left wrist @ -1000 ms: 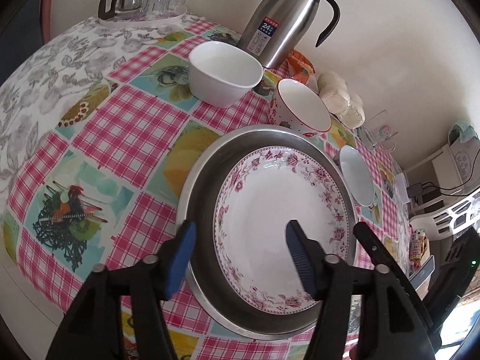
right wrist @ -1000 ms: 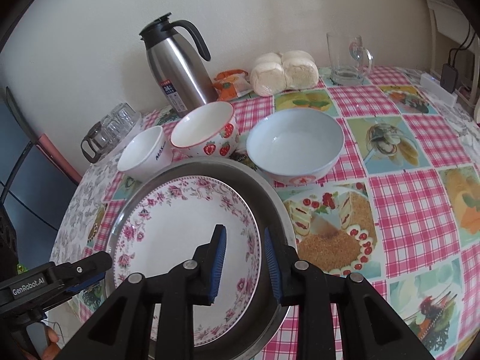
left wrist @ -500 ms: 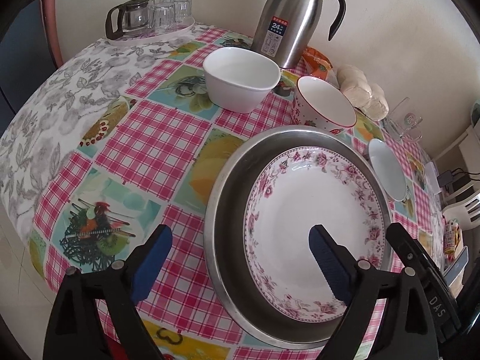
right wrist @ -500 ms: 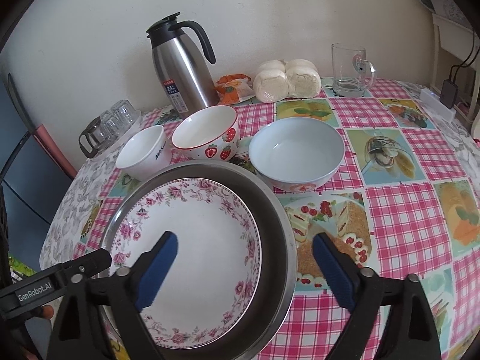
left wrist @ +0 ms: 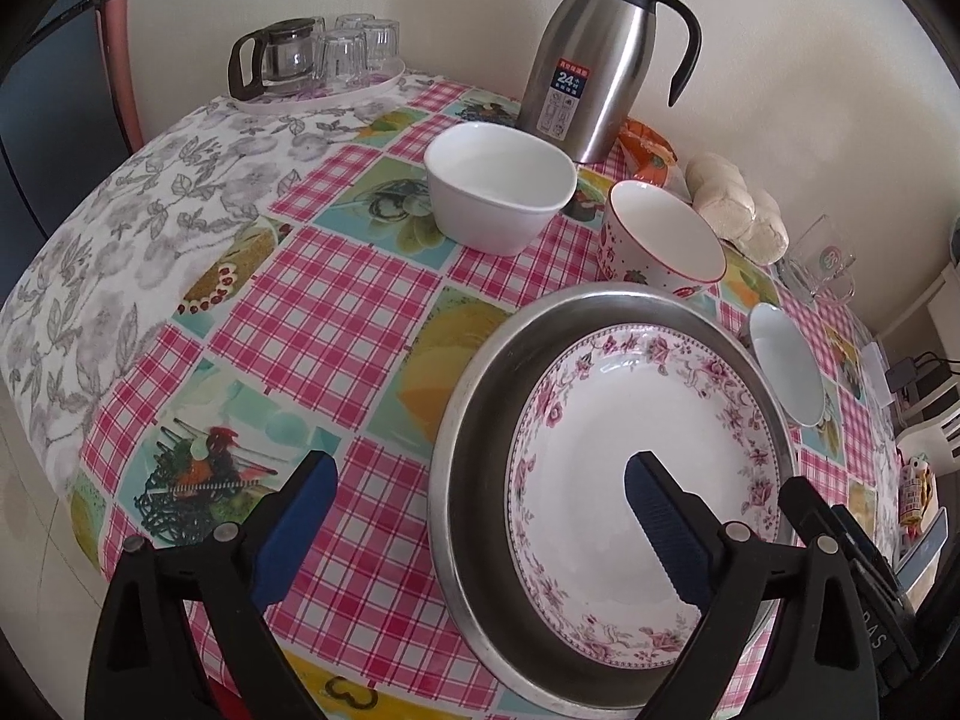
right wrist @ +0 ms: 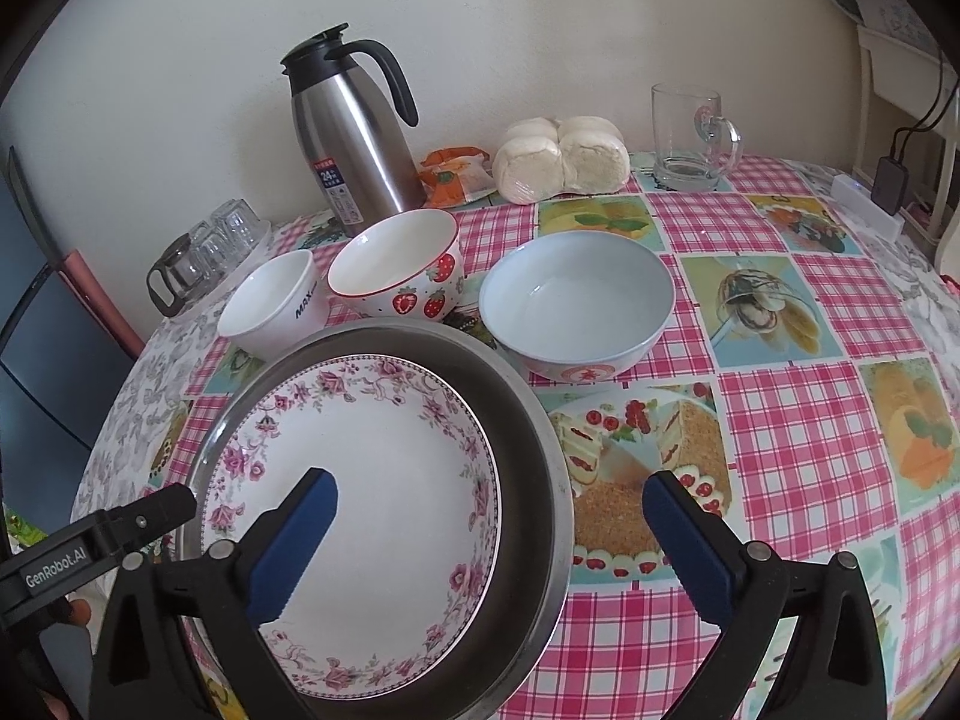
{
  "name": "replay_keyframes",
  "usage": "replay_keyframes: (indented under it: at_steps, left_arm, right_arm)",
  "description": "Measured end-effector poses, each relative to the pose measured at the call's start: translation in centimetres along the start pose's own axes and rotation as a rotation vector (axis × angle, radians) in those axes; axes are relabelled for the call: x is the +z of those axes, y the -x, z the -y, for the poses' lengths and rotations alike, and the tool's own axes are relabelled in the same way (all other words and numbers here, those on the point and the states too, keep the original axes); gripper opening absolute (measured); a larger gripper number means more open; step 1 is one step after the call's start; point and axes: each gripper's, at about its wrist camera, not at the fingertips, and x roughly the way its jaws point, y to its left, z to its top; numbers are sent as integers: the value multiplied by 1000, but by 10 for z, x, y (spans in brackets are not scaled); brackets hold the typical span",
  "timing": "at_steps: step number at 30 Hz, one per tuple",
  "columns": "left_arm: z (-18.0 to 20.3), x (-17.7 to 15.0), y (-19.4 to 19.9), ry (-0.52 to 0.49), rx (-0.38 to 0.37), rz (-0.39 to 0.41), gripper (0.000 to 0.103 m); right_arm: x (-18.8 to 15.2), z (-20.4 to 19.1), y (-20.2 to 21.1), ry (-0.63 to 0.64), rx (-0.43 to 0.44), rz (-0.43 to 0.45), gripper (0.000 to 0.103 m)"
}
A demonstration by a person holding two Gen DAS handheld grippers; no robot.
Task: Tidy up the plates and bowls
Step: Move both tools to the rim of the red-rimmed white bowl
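A floral plate (left wrist: 648, 456) (right wrist: 366, 468) lies inside a large steel pan (left wrist: 474, 480) (right wrist: 528, 420) on the checked tablecloth. Behind it stand a white bowl (left wrist: 498, 186) (right wrist: 270, 312), a strawberry bowl (left wrist: 660, 246) (right wrist: 396, 267) and a pale blue bowl (left wrist: 786, 363) (right wrist: 576, 306). My left gripper (left wrist: 480, 492) is open and empty above the pan's left rim. My right gripper (right wrist: 489, 510) is open and empty above the pan's right rim. The left gripper's body (right wrist: 96, 540) shows at the lower left of the right wrist view.
A steel thermos jug (left wrist: 600, 54) (right wrist: 354, 132) stands at the back by the wall. A tray of glasses with a glass pot (left wrist: 312, 60) (right wrist: 204, 252) is at the back left. Wrapped buns (right wrist: 558, 159), an orange packet (right wrist: 456, 177) and a glass mug (right wrist: 690, 135) stand at the back right.
Both grippers have opened wide and drawn back and up from the pan; the right one was nearly shut at the plate's rim a second ago. The plate stays in the pan.
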Motion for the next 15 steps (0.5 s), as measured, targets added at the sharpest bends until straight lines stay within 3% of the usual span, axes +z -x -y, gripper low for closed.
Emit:
replay_keyframes:
  at_steps: [15]
  left_arm:
    - [29,20,2,-61,-16,179,97]
  right_arm:
    - [5,-1,0,31,-37,34,103]
